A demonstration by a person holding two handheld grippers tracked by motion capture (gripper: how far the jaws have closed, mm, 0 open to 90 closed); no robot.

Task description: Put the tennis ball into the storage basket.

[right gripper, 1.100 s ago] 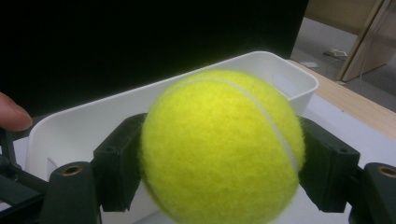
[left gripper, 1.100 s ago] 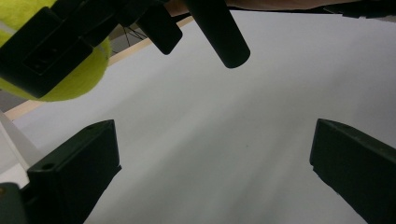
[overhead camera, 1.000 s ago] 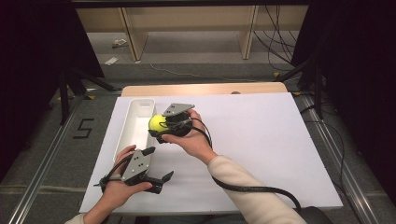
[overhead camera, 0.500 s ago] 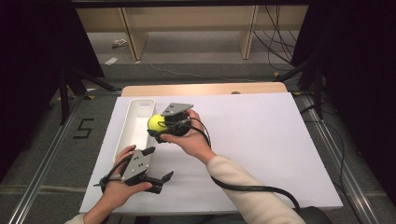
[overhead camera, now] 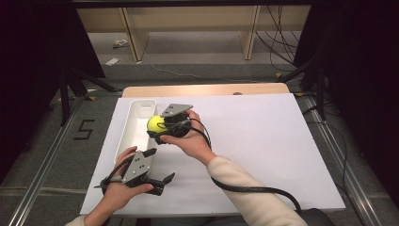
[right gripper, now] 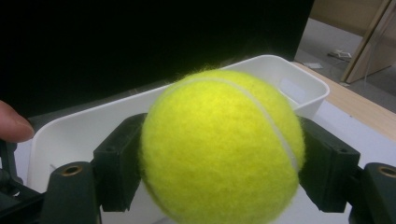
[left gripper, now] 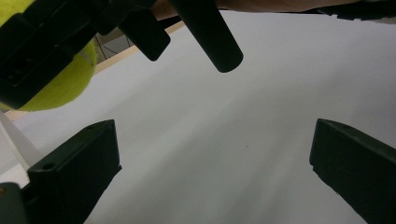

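A yellow tennis ball (overhead camera: 155, 124) (right gripper: 219, 147) is clamped between the jaws of my right gripper (overhead camera: 157, 126) (right gripper: 219, 163), which is shut on it just above the right rim of a long white tray (overhead camera: 129, 129) (right gripper: 280, 77). In the left gripper view the same ball (left gripper: 60, 79) shows at the upper left. My left gripper (overhead camera: 157, 165) (left gripper: 210, 177) rests low near the front of the white sheet, jaws wide apart with nothing between them.
A white sheet (overhead camera: 263, 141) covers the wooden table (overhead camera: 207, 89). The tray lies along the sheet's left side. Black cables (overhead camera: 254, 190) trail from the grippers. Dark stands and metal rails (overhead camera: 42, 165) flank the table.
The right gripper with the ball has barely shifted, staying over the tray's edge. The left gripper has not moved.
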